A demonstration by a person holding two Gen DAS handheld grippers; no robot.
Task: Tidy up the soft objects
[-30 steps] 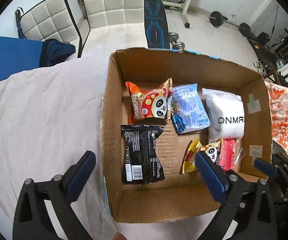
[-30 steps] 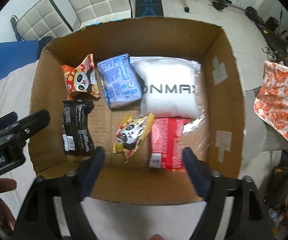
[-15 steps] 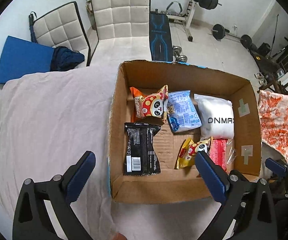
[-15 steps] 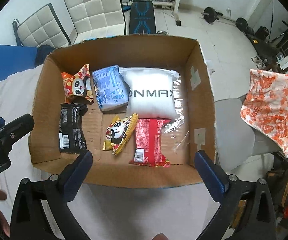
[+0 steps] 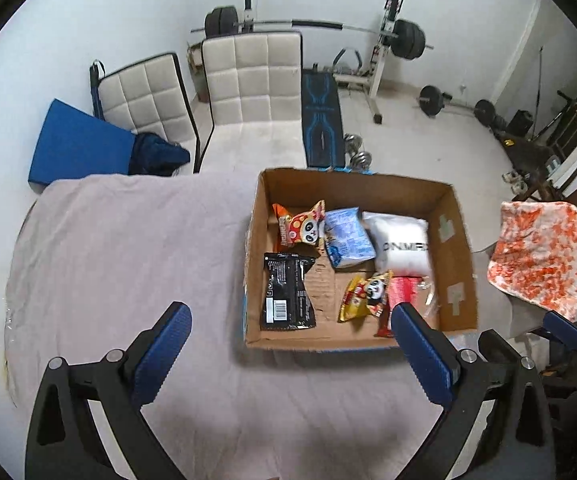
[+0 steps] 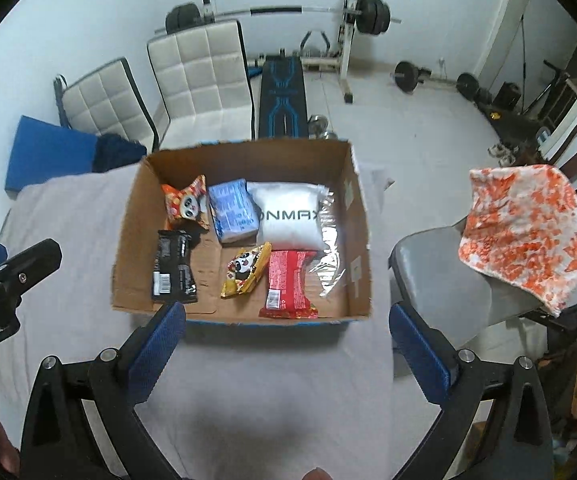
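1. Left wrist view: left claw (image 5: pixel 288 332) spread wide, nothing between its blue pads, hovering over the cloth-covered surface (image 5: pixel 128 248) just short of the cardboard box (image 5: pixel 256 276).
2. Right wrist view: right claw (image 6: pixel 286 336) also spread wide and empty, at the box's near wall; left claw's black body shows at the left edge.
3. Box sits open-topped on the surface, toward its right end. Six soft packs lie flat inside.
4. Near row, left to right: black packet (image 6: pixel 173 266), long axis near-to-far, barcode end nearest; yellow panda packet (image 6: pixel 246 269), tilted diagonally; red packet (image 6: pixel 288 284), long axis near-to-far, barcode end near.
5. Far row, left to right: orange panda packet (image 6: pixel 186 206), propped by the left wall; light blue packet (image 6: pixel 233 216), long axis near-to-far; white pillow pack (image 6: pixel 290 220) printed ONMAX, text reading across, clear wrapper edge trailing toward the right wall.
6. Right of the box: grey chair seat (image 6: pixel 428 276) with an orange-and-white cloth (image 6: pixel 528 232) draped over it.
7. Beyond the surface: two white quilted chairs (image 6: pixel 196 80), blue mat (image 6: pixel 48 156), weight bench with barbell rack (image 6: pixel 284 92).
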